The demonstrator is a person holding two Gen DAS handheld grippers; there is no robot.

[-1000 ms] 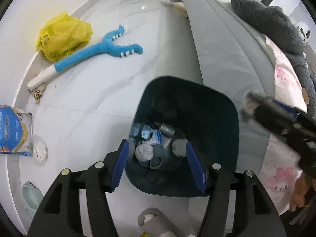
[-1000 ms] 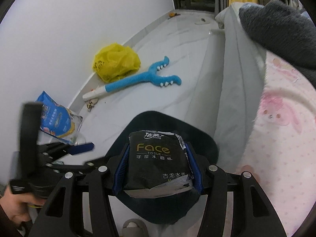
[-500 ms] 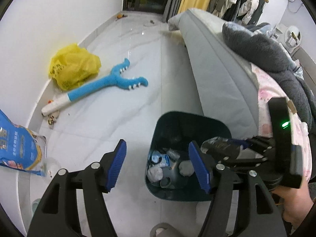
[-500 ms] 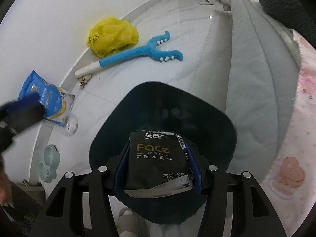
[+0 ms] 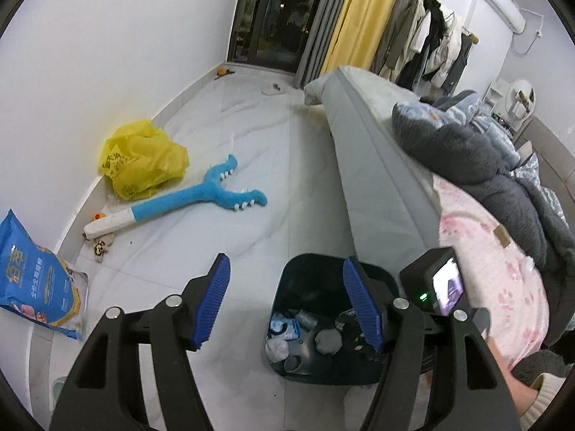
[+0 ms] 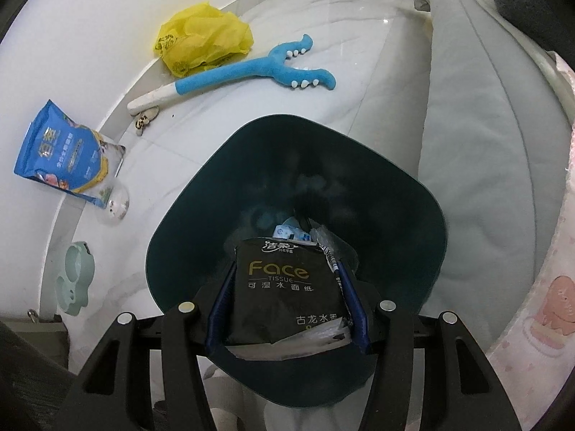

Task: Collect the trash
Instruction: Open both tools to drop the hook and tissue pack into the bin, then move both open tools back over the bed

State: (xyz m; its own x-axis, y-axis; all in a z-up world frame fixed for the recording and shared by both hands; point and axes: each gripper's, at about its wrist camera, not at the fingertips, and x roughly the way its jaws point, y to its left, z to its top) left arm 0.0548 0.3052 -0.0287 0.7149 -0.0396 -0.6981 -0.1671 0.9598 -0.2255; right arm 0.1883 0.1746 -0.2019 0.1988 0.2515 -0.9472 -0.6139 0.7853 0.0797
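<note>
A dark teal trash bin [image 6: 413, 215] stands on the white floor beside the bed; it also shows in the left wrist view [image 5: 298, 269], with crumpled tissues and wrappers [image 5: 287, 327] at its bottom. My right gripper [image 6: 287, 305] is shut on a black "Face" tissue pack [image 6: 284, 287] and holds it over the bin's open mouth. My left gripper [image 5: 287, 301] is open and empty, raised above the floor to the left of the bin. The right gripper's body [image 5: 435, 287] shows at the bin's right side.
A yellow plastic bag [image 5: 143, 158], a blue plush toy [image 5: 201, 197] and a blue pouch [image 5: 32, 283] lie along the left wall. A mint holder [image 6: 75, 276] lies near the wall. The bed [image 5: 395, 165] with blankets fills the right.
My left gripper has risen and pulled back left, away from the bin. My right gripper has moved forward and down over the bin's mouth with the tissue pack still held.
</note>
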